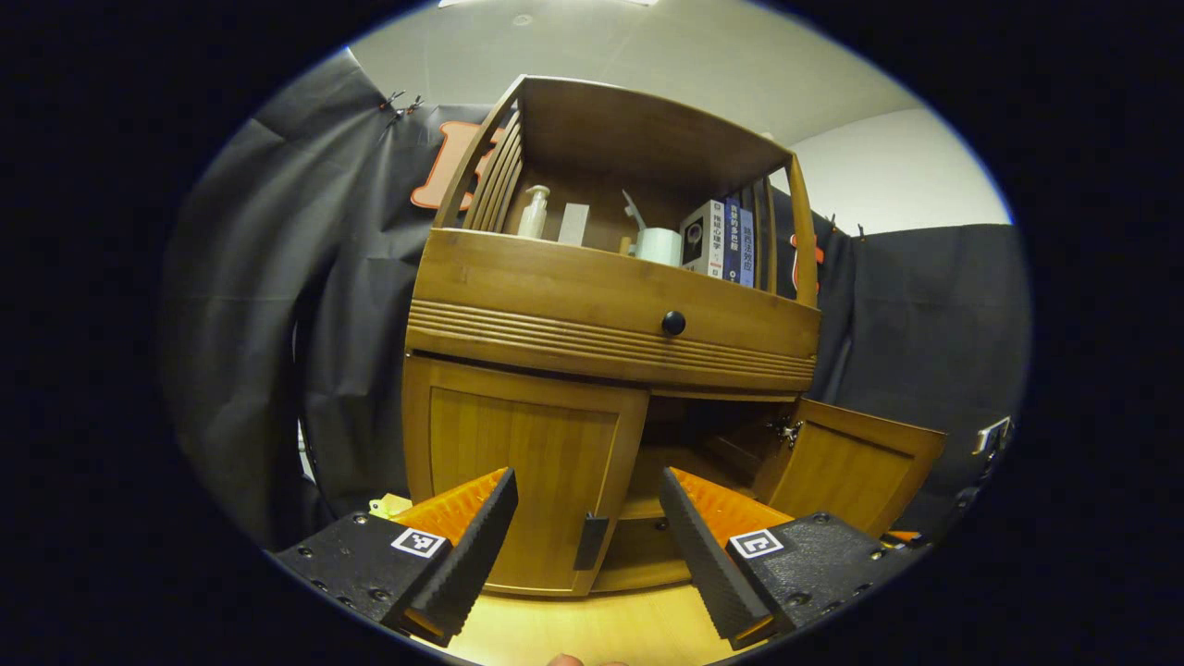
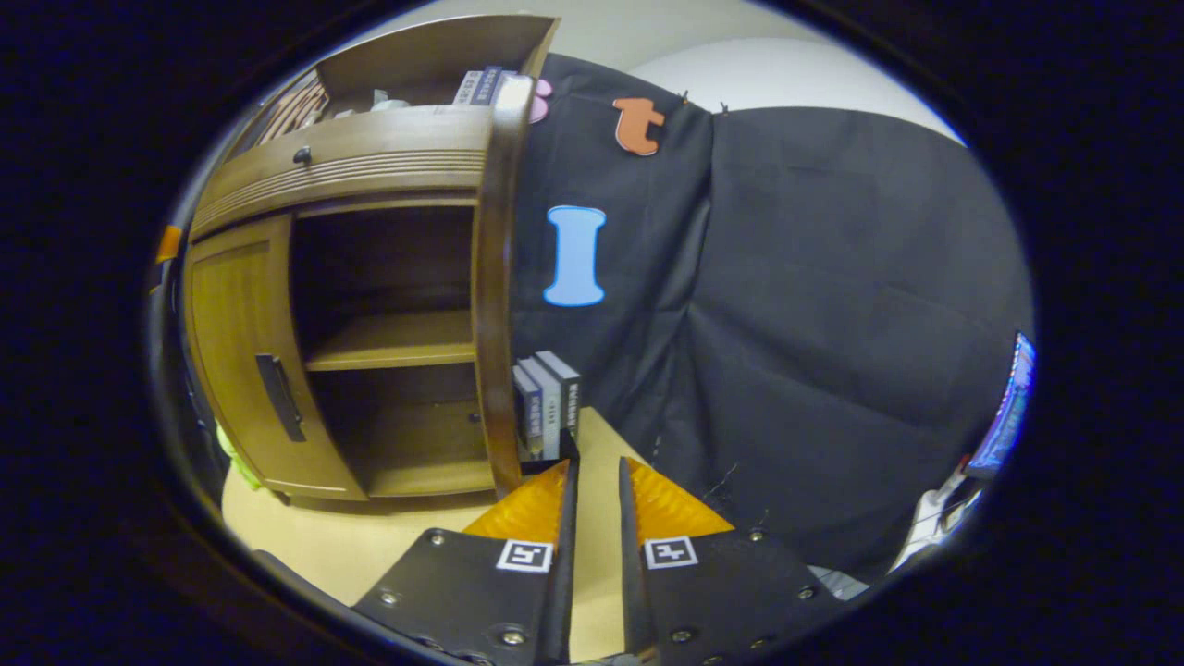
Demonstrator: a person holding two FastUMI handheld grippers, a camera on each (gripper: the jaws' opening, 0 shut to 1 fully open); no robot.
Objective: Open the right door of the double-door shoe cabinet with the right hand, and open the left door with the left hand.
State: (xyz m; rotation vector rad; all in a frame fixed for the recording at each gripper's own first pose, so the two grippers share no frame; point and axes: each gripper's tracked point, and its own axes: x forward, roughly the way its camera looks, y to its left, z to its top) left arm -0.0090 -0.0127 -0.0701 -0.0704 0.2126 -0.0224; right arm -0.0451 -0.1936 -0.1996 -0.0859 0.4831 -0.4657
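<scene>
The left gripper (image 1: 587, 495) is wide open, holding nothing, near the left door's handle (image 1: 590, 542) at the bottom middle; it could miss and bump the door.

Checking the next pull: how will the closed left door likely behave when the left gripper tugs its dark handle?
The left door looks like a rigid wood panel, so it probably won't flex. Like the already open right door, it should swing out on side hinges. Its handle is slim and smooth, so the open left gripper might slip.
</scene>
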